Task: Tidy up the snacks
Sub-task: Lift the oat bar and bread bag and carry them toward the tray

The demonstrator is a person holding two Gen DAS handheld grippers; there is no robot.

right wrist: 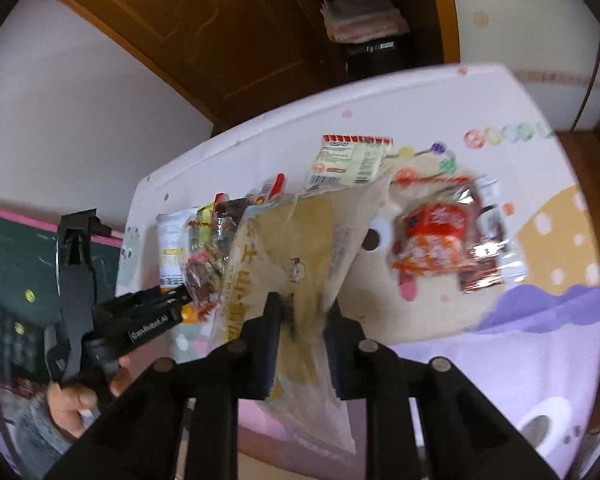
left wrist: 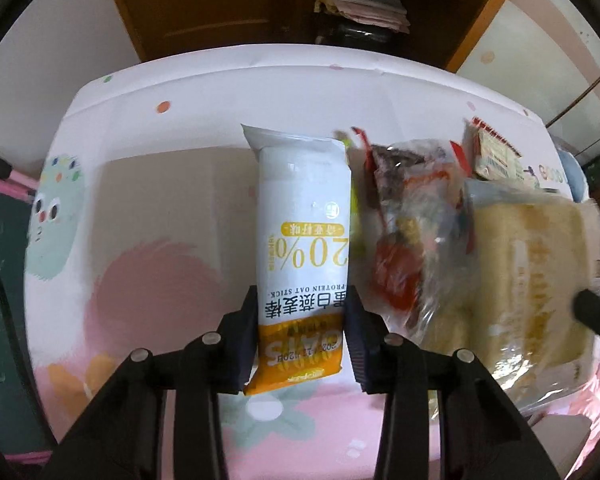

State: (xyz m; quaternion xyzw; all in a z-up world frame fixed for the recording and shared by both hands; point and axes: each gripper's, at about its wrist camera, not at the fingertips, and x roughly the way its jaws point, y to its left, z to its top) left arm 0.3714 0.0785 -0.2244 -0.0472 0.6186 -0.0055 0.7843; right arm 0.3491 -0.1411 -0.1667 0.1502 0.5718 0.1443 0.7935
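Cartoon-print tablecloth [left wrist: 148, 216]: left tool [left wrist: 302, 340] grips oat stick packet [left wrist: 304, 240]; right tool [right wrist: 302, 344] pinches beige bag [right wrist: 292, 264].

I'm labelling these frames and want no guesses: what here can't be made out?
- Tan bag, right wrist view: print smeared by motion blur.
- Oat stick pack, left wrist view: side edges hidden behind the left claw fingers.
- Red snack packet: label blurred, unreadable.
- Right claw: lower bag edge hidden.

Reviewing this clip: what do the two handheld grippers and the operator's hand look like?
Both grippers are matte black plastic. The left gripper and right gripper have ribbed dark pads and round silver pivot bolts. White "GenRobot.AI" lettering marks the left one's body. A bare hand with a grey sleeve grips its handle.
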